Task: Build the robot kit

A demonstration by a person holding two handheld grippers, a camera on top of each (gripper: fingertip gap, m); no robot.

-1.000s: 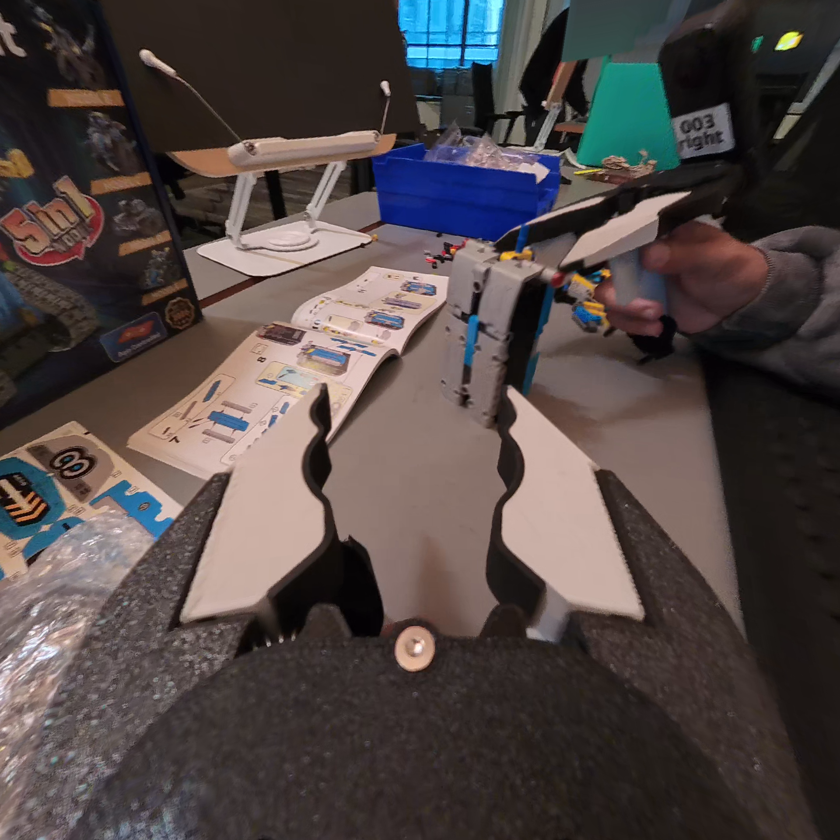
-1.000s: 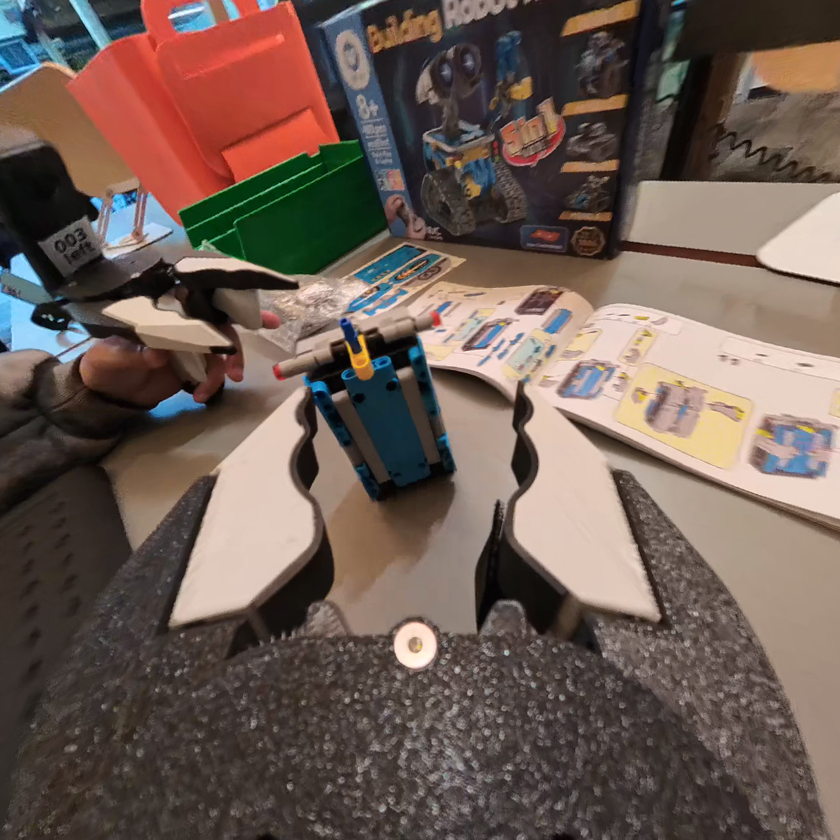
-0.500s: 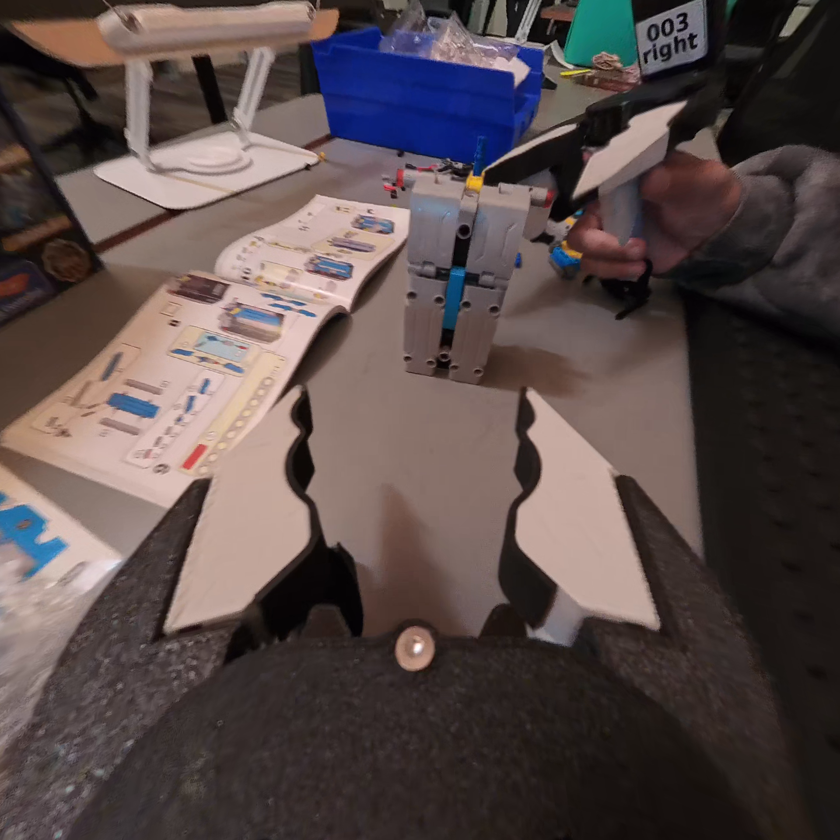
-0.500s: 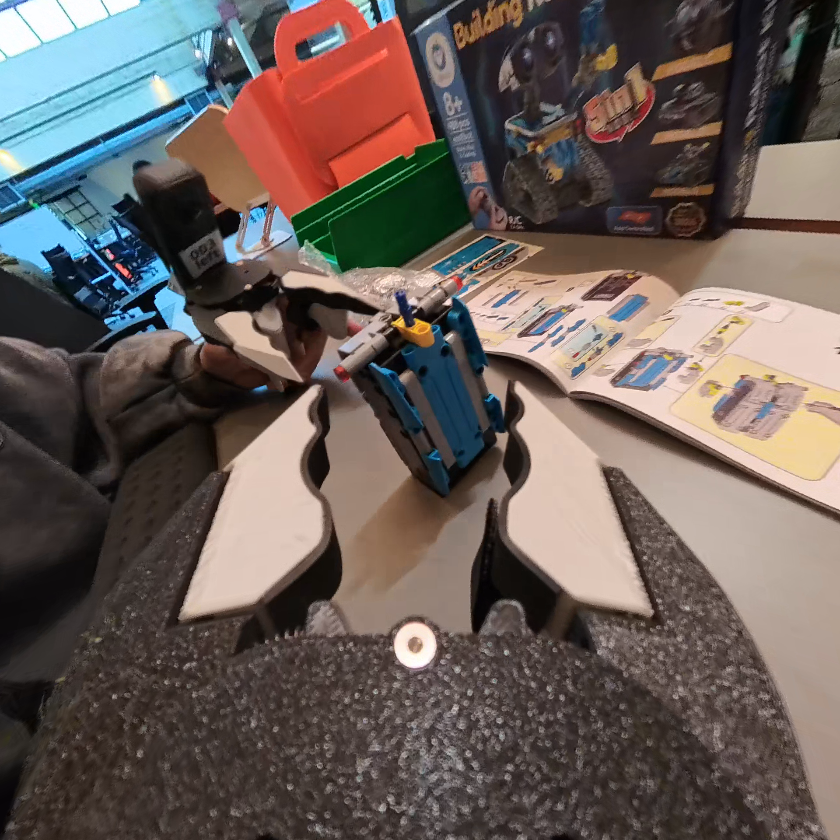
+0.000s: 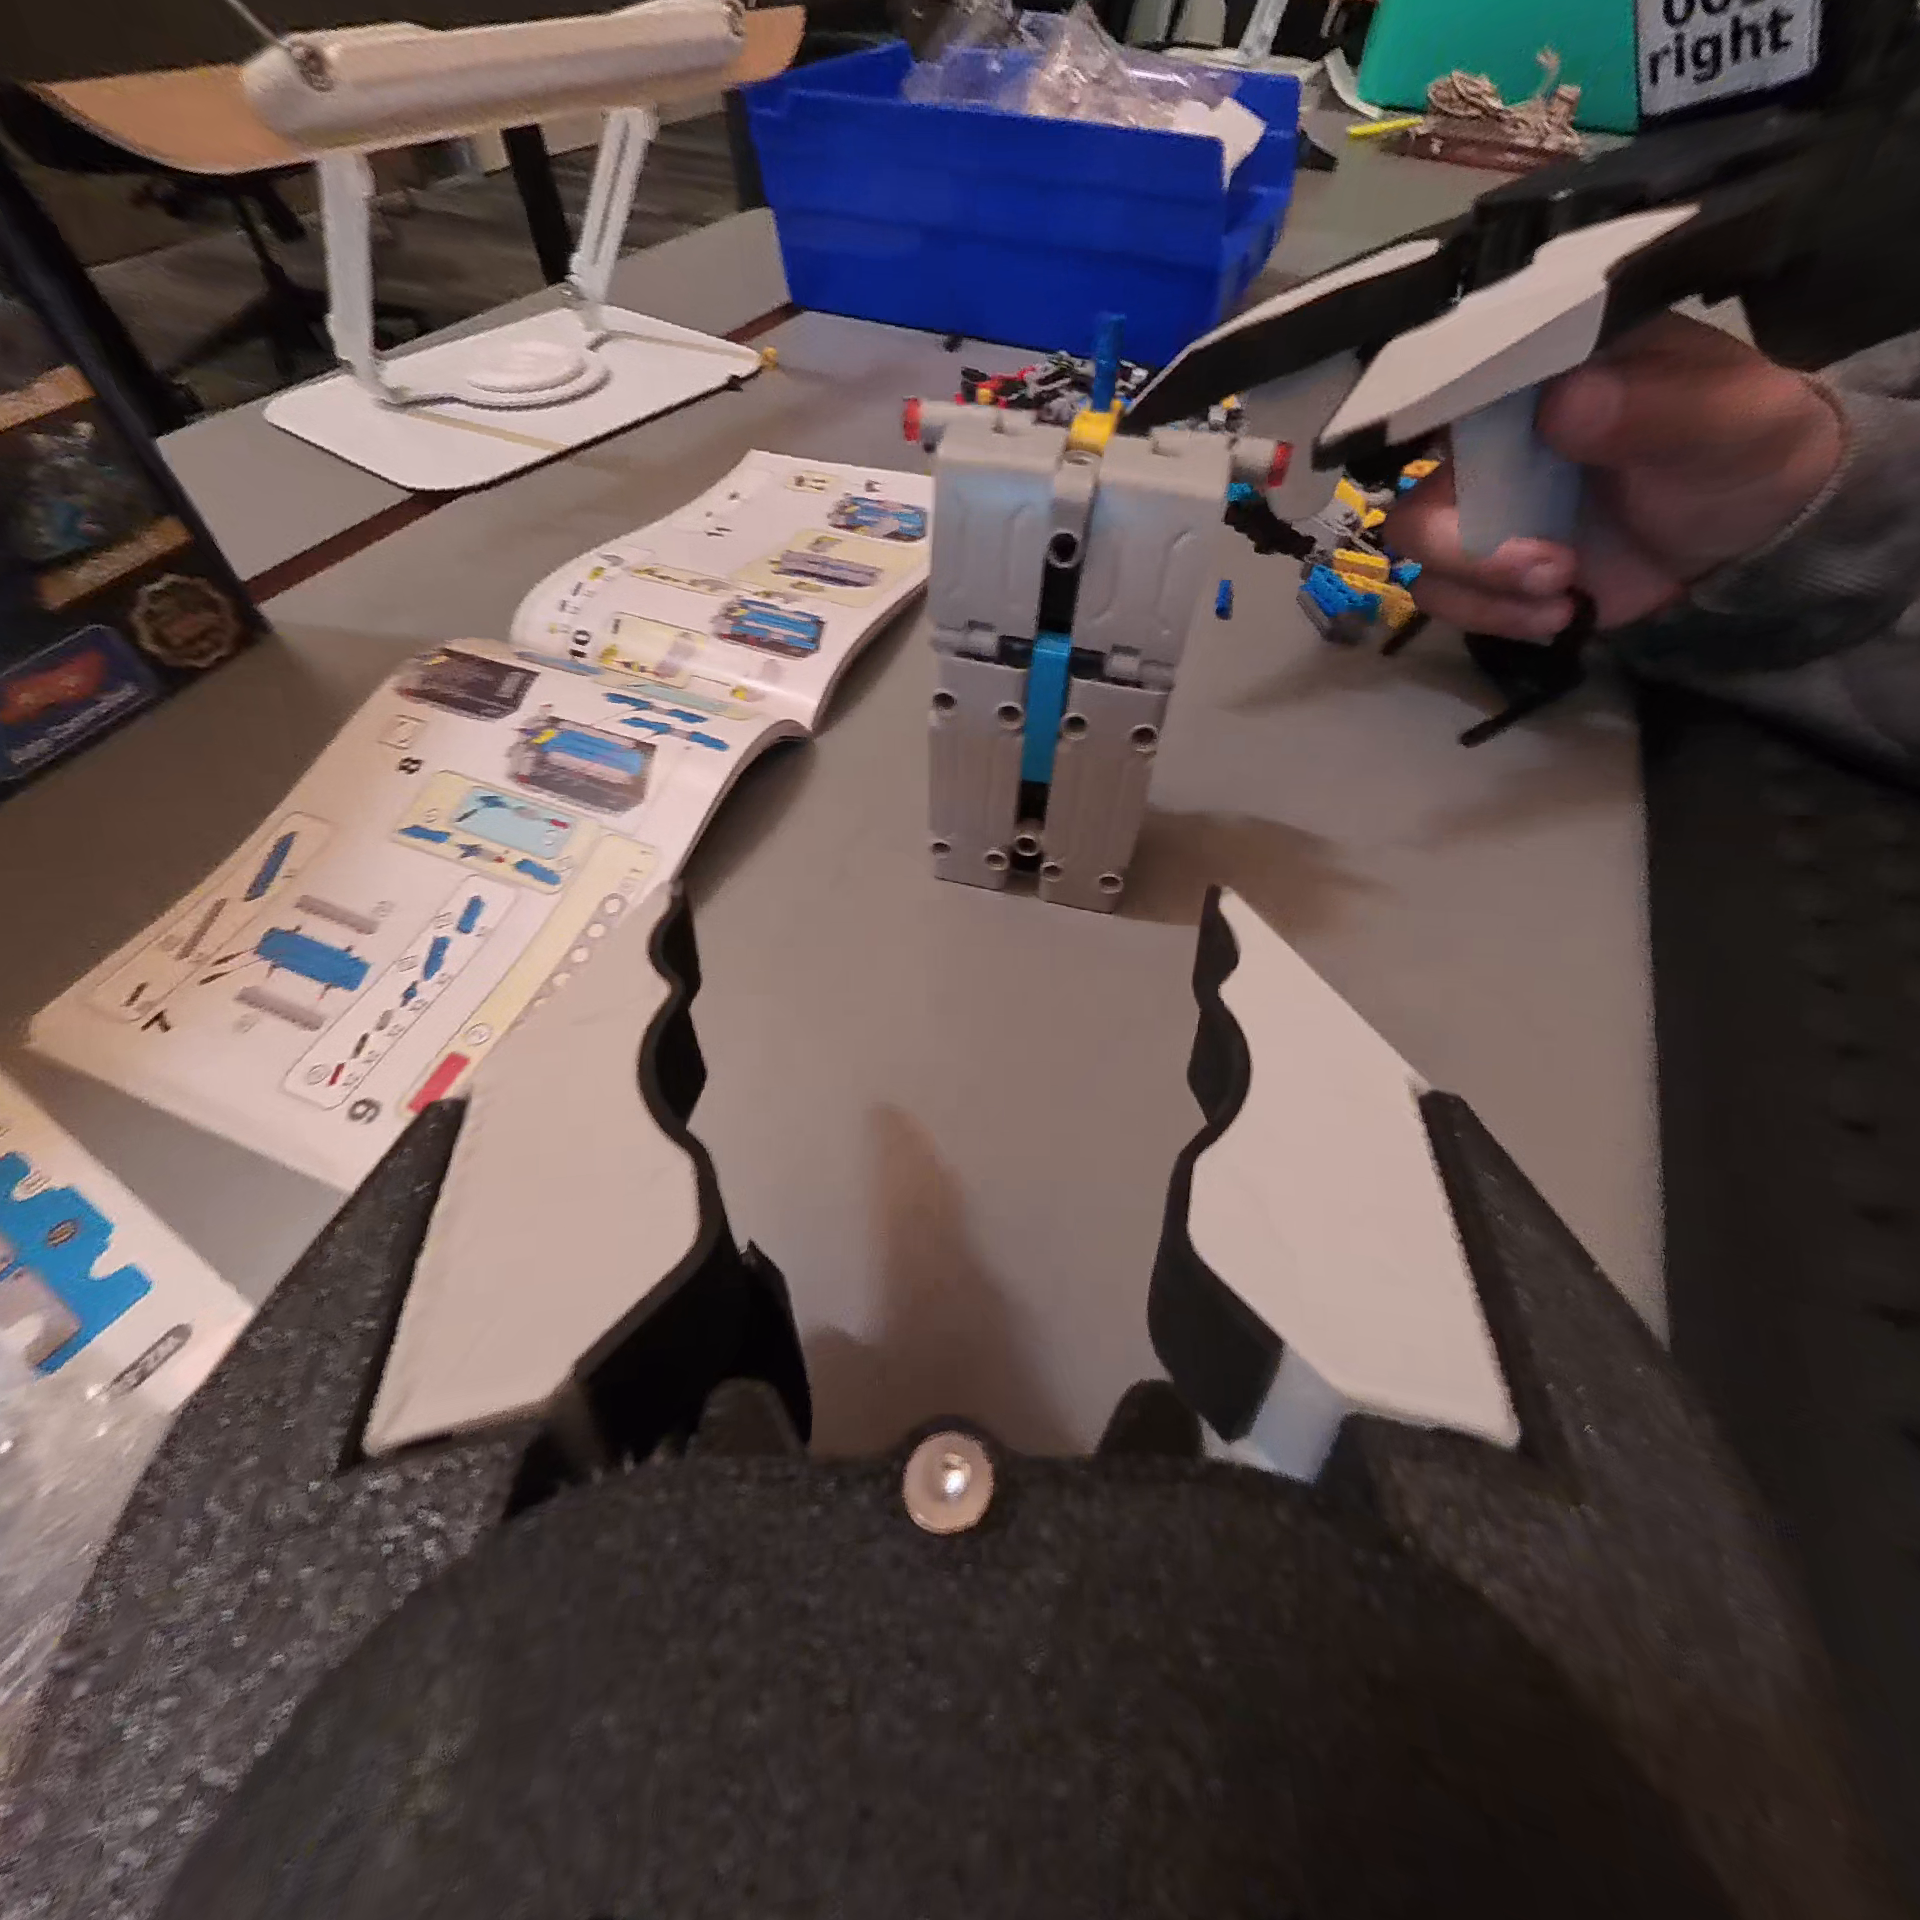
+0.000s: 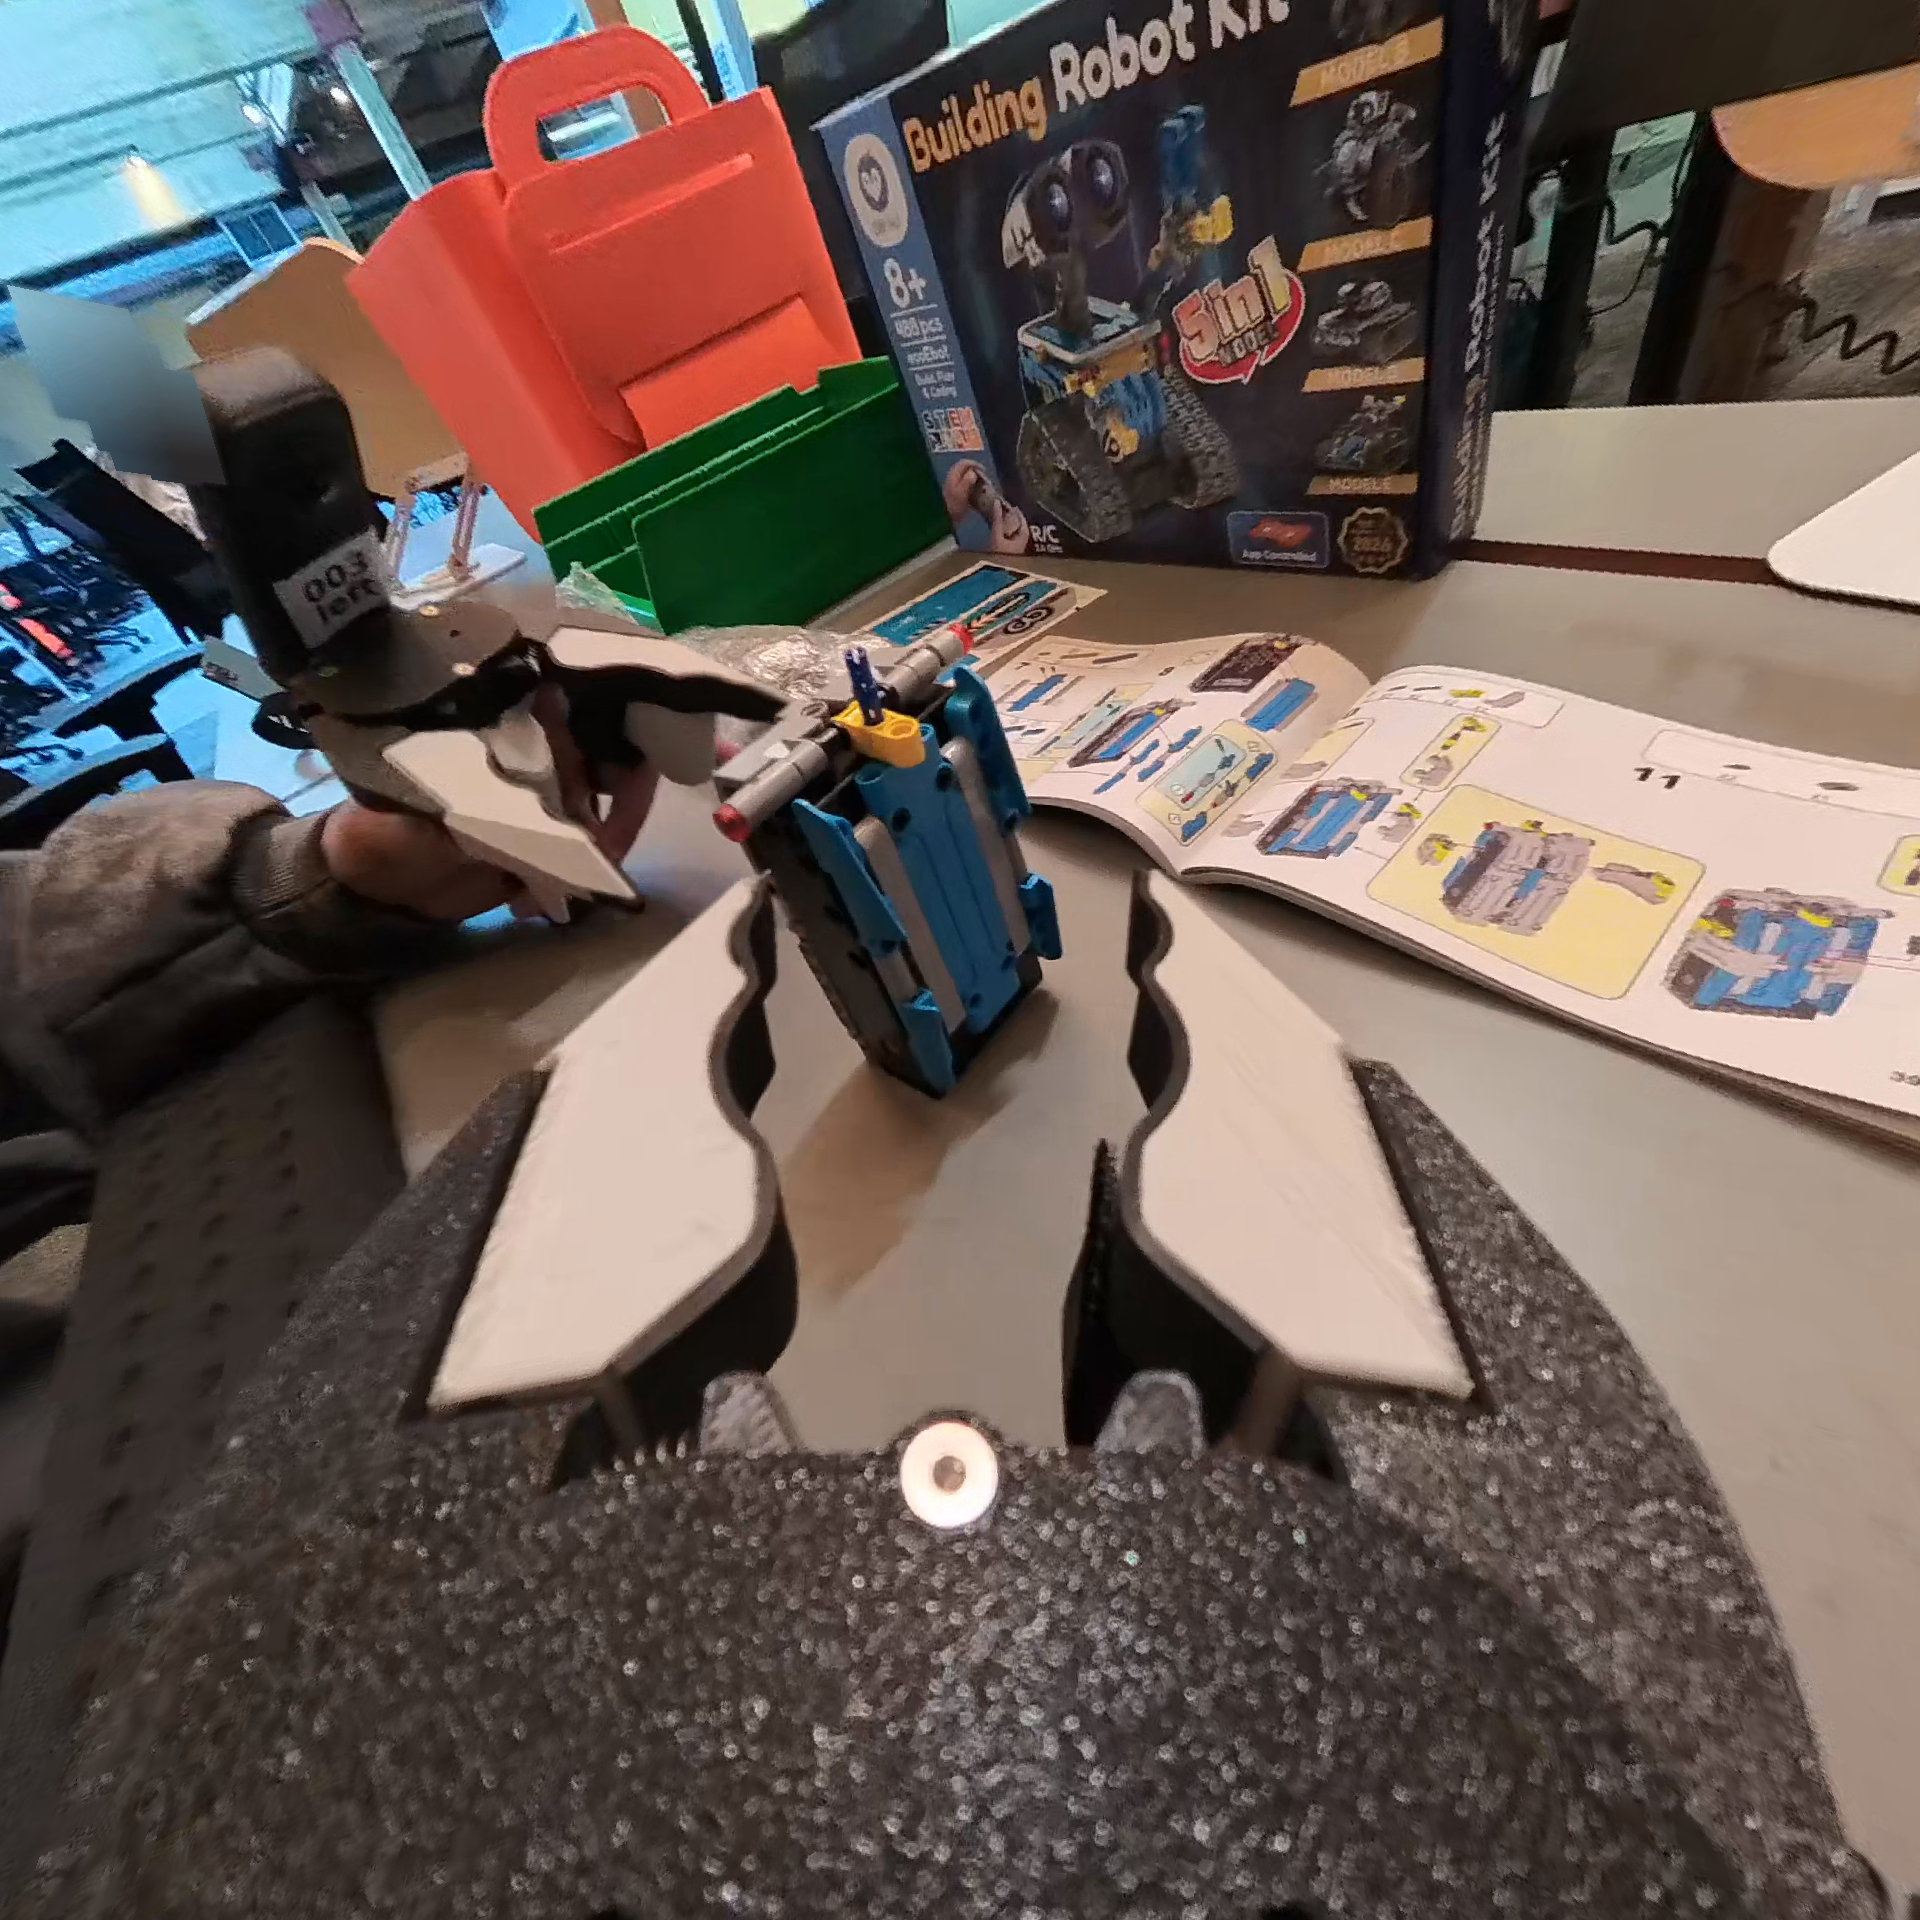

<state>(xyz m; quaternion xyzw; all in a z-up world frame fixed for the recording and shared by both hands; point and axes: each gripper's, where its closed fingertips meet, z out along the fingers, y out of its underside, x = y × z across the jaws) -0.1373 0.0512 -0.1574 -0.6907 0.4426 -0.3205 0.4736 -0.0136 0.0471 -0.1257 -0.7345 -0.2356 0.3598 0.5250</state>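
Since a second ago the left claw (image 5: 940, 1023) has backed off from the brick-built block (image 5: 1049, 665), which stood right at its tips and now sits clear ahead at 12 o'clock. In the right wrist view the block has gone from square between the fingers to leaning toward 11 o'clock.

Both claws are spread apart and hold nothing. The right claw (image 6: 951, 987) has the block (image 6: 914, 883) just ahead of its tips on the grey counter (image 6: 1558, 1299), and in the left wrist view its dark upper finger (image 5: 1299, 332) reaches over the block's top, near the yellow connector (image 5: 1091, 426) and blue pin (image 5: 1107, 353); whether they touch is unclear.

The block is tall on a narrow base, so I judge that a nudge from that finger could tip it over or knock the pin loose. An open instruction booklet (image 5: 499, 790) lies at 10 o'clock; a falling block could land on its pages. Small loose pieces (image 5: 1351, 592) lie by the right hand (image 5: 1652, 488).
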